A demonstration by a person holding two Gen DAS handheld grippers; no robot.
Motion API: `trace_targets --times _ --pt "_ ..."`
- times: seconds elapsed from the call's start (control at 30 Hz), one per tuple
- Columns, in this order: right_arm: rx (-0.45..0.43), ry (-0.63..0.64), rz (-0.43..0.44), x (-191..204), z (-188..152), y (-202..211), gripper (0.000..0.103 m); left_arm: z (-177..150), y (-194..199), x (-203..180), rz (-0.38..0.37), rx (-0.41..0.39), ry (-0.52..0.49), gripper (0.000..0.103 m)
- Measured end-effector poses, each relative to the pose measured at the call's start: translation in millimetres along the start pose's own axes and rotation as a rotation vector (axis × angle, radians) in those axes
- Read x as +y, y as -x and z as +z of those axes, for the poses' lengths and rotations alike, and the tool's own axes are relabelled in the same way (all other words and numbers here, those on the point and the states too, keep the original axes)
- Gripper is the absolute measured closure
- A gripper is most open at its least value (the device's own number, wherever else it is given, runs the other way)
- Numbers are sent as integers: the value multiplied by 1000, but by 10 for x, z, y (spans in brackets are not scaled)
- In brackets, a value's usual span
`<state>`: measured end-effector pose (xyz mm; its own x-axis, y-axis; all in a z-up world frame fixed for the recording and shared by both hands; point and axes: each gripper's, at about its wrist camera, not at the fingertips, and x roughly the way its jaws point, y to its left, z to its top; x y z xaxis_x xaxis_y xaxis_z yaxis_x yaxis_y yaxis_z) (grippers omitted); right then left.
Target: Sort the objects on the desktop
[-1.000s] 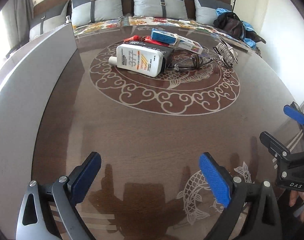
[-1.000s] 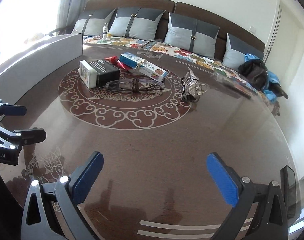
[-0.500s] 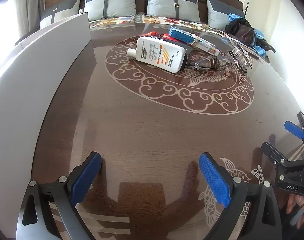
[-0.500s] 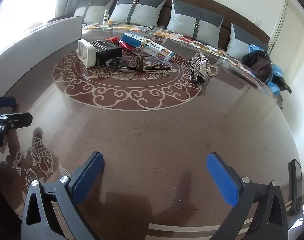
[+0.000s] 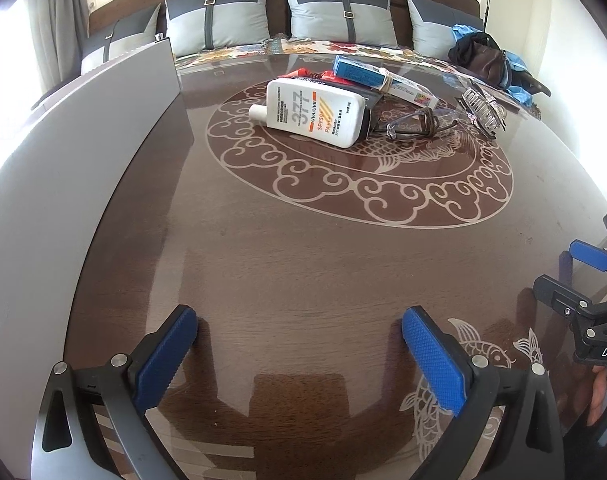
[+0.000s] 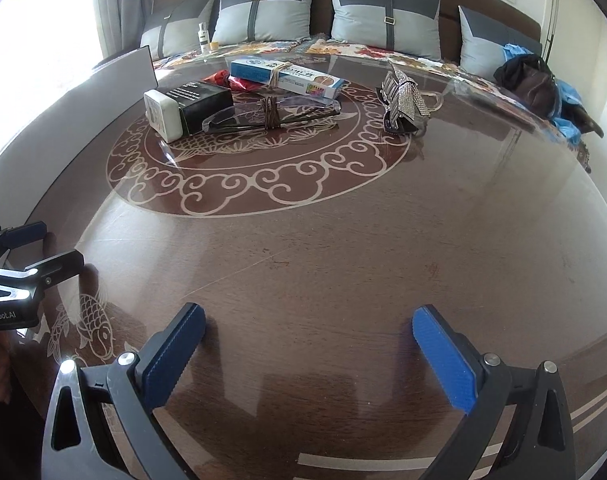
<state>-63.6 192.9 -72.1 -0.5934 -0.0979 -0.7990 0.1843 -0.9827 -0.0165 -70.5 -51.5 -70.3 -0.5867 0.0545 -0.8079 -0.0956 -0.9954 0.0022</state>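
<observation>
**Both grippers spread and empty over near table edge; objects clustered at far centre**

Left wrist view: The left gripper sits low over the near part of the dark wooden table, its blue-padded fingers wide apart with nothing between them. On the round cloud-pattern inlay at the far centre lies a white sunscreen bottle, flat on its side, cap pointing left, resting against a black box behind it. A blue-and-white carton lies just behind, over a red packet. Clear glasses, bound at the middle with a brown tie, lie just right of the bottle. A rhinestone hair clip lies further right, apart from the glasses. A grey panel runs along the table's left side. The right gripper shows at the right edge, with the person's fingers below it.

Right wrist view: The right gripper likewise stands over the near table surface, fingers spread, holding nothing. The sunscreen bottle and black box appear end-on at left centre, touching each other; the glasses lie in front, the carton behind. The hair clip stands to the right, well apart from both grippers. The left gripper enters at the left edge. A small bottle stands on the sofa beyond.
</observation>
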Motion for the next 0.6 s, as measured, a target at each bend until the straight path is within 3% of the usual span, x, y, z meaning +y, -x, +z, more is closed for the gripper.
trace_targets --times 0.6 --pt "0 0 0 0 -1 7 0 -9 -2 3 -2 -11 -1 0"
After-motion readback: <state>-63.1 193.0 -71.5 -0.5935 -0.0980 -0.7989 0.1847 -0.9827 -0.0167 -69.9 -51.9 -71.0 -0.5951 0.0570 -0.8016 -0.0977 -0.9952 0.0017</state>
